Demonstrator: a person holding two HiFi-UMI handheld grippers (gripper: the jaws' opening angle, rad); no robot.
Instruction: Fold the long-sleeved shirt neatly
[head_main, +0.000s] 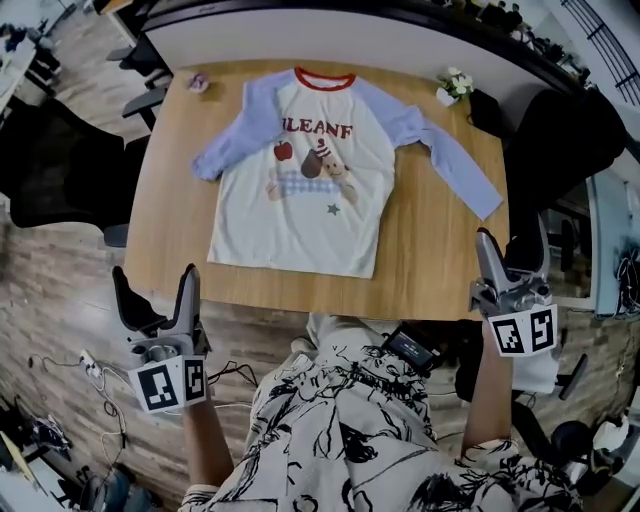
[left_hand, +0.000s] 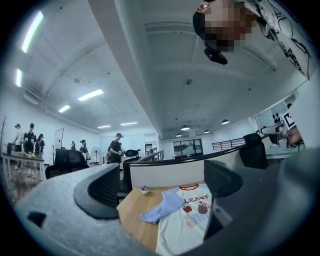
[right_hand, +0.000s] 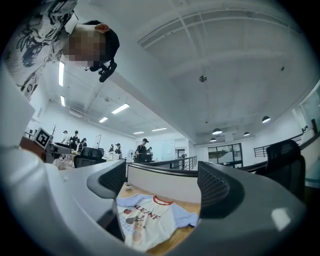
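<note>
left claw, right claw agape, empty; pinch outstretched blue sleeve of cream shirt by cuff, fold inward flat on wooden counter.

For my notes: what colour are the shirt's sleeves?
The sleeves are light blue, clearest in the head view.

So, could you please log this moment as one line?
stage: pre-fold | shirt: spread flat on table | left gripper: open, empty | right gripper: open, empty
</note>
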